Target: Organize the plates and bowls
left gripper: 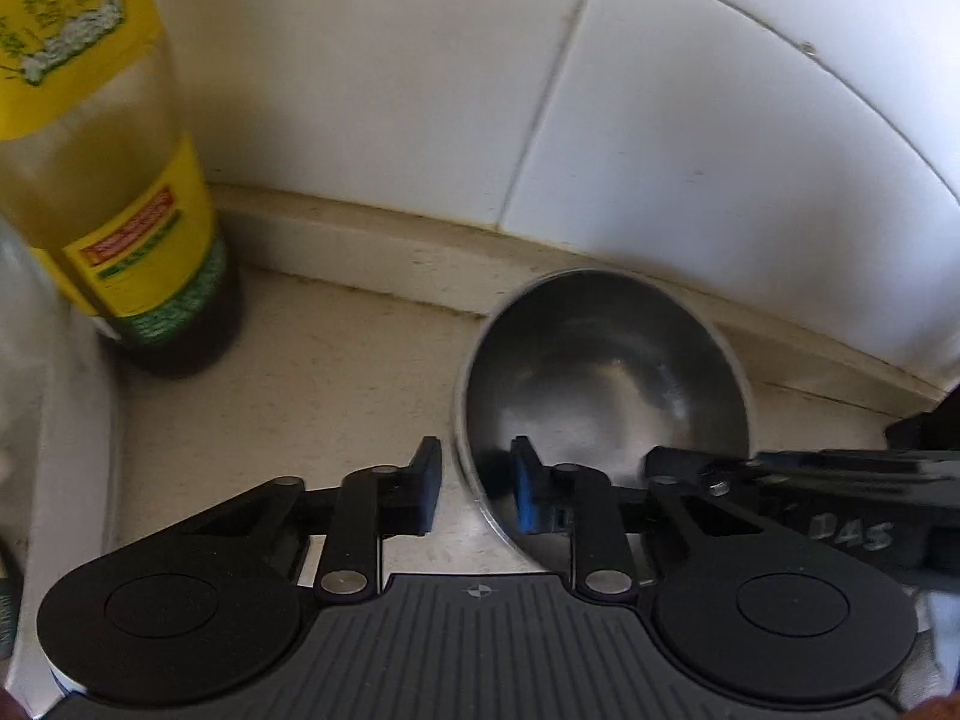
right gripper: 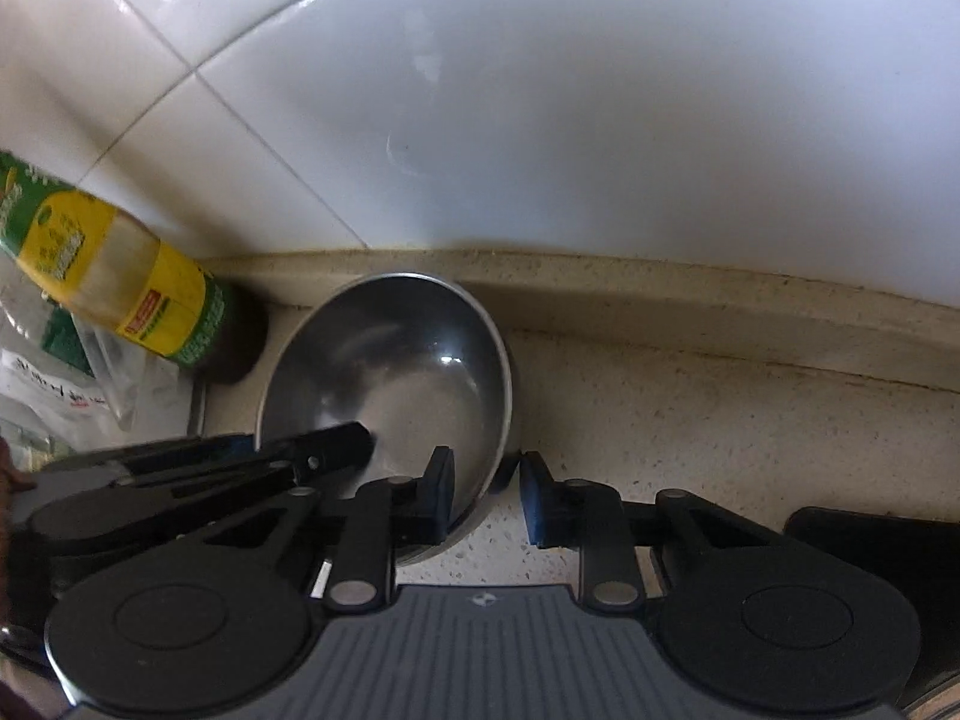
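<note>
A steel bowl (left gripper: 606, 384) is sitting on the speckled bench (left gripper: 312, 396), close to the raised ledge at the foot of the white tiled wall (left gripper: 390, 72). Both hand-held grippers are reaching down to it from the near side.

The left hand-held gripper (left gripper: 477, 489) is straddling the bowl's near-left rim: 1 blue-padded finger is lying outside the wall and the other is sitting inside the bowl. Its jaws are drawn in about as far as they go, with only the thin rim standing between the pads, so it is gripping the bowl's edge.

The right hand-held gripper (right gripper: 486, 495) is doing the same at the bowl's (right gripper: 390, 372) near-right rim, 1 finger inside the bowl and 1 outside over the bench (right gripper: 720, 438). The gap between its pads is looking slightly wider than the rim, but the jaws are standing at their narrowest, closed on the edge. In each wrist view the other gripper's black body is showing at the side, reaching into the bowl.

A bottle with a yellow and green label (left gripper: 138, 240) is standing to the left of the bowl, apart from it, near the wall. Clear plastic bags (right gripper: 54, 384) are lying further left. A dark flat object (right gripper: 870, 546) is resting on the bench at the right edge of the right wrist view.
</note>
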The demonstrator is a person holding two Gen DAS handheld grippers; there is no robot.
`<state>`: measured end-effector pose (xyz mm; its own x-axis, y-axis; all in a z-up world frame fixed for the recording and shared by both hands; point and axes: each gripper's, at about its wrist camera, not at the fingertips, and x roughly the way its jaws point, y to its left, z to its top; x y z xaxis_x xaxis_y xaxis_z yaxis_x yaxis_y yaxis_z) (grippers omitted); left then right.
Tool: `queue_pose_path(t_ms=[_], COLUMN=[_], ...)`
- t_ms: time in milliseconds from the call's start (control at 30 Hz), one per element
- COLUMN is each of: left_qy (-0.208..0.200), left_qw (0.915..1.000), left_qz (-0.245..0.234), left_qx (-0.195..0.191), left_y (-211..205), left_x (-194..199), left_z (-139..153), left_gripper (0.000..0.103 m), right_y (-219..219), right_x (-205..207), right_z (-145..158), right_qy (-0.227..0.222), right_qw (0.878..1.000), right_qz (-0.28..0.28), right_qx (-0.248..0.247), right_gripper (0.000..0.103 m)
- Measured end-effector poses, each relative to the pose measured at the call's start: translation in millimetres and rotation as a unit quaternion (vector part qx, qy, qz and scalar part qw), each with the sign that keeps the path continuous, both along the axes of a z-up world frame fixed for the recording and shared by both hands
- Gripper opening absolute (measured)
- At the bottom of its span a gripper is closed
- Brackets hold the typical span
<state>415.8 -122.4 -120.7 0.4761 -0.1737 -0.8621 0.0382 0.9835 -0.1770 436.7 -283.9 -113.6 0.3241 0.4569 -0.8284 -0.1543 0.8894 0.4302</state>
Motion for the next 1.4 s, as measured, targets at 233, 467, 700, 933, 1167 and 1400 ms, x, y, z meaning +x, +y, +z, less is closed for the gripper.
queue_pose_path(t_ms=[233, 467, 700, 933, 1167, 1400], left_qy=[-0.022, -0.062, -0.095, -0.107, -0.093, -0.084], left_qw=[0.9994, 0.9975, 0.9943, 0.9919, 0.9925, 0.9927], left_qz=[-0.022, -0.033, -0.048, -0.068, -0.079, -0.086], left_qx=[0.012, 0.011, 0.002, 0.005, -0.002, -0.005], left_y=[-6, -6, 0, 2, 15, 15], left_x=[-11, -37, -80, -118, -144, -147], left_z=[17, 57, 97, 116, 110, 100], left_gripper=[0.024, 0.025, 0.028, 0.031, 0.031, 0.031], right_y=[-4, -4, -8, 3, 12, 16], right_x=[-10, -40, -93, -137, -161, -161], right_z=[21, 59, 102, 113, 117, 100], right_qy=[-0.008, -0.034, -0.056, -0.052, -0.046, -0.031], right_qw=[1.000, 0.999, 0.998, 0.998, 0.998, 0.998], right_qz=[0.001, 0.002, 0.006, 0.012, 0.016, 0.002], right_qx=[-0.006, -0.007, -0.011, -0.023, -0.041, -0.047], right_gripper=[0.037, 0.037, 0.037, 0.038, 0.037, 0.038])
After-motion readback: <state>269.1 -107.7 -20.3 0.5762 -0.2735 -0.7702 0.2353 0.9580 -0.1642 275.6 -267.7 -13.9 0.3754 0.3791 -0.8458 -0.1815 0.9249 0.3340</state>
